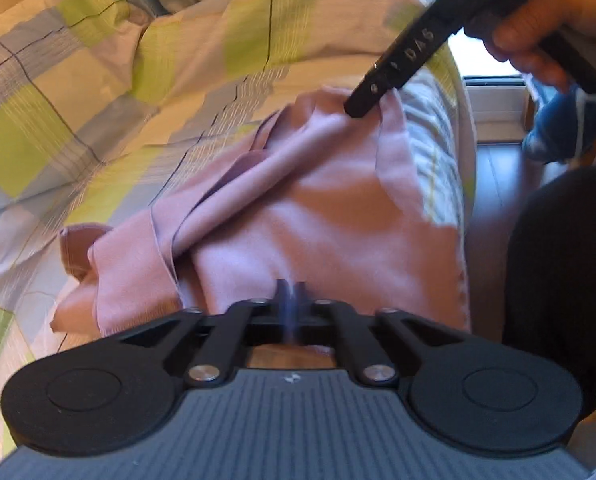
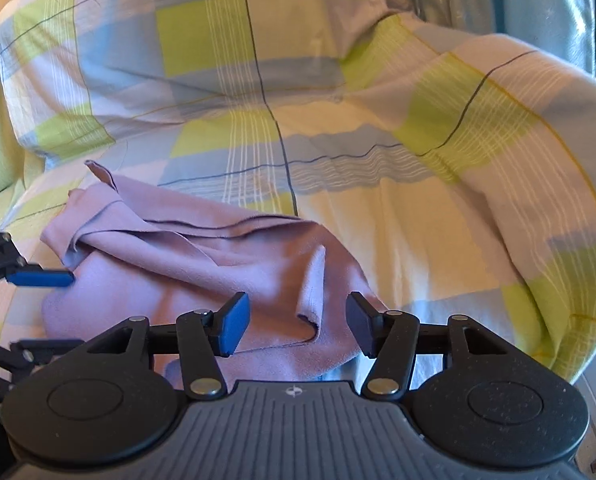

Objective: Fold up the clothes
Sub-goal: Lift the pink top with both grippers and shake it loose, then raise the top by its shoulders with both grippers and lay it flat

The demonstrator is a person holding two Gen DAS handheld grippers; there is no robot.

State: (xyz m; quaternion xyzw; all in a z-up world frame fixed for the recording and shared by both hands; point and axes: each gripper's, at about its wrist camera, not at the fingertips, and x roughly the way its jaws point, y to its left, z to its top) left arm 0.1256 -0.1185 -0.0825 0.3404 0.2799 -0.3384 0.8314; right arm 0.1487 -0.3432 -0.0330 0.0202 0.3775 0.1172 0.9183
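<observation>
A crumpled pink garment (image 1: 298, 208) lies on a checked bedspread (image 1: 98, 92). My left gripper (image 1: 292, 292) is shut, its fingers pinched together on the garment's near edge. My right gripper (image 2: 298, 324) is open, with its blue-padded fingers (image 2: 234, 326) spread on either side of a raised fold of the garment (image 2: 226, 264). In the left wrist view the right gripper (image 1: 361, 106) reaches down from the upper right onto the garment's far edge. In the right wrist view the left gripper's blue finger (image 2: 38, 278) shows at the left edge, on the garment.
The green, blue and yellow checked bedspread (image 2: 337, 100) is bunched up high behind the garment. The bed's edge and a dark wooden floor (image 1: 493, 184) lie to the right in the left wrist view. The person's dark-clothed leg (image 1: 565, 280) is close by.
</observation>
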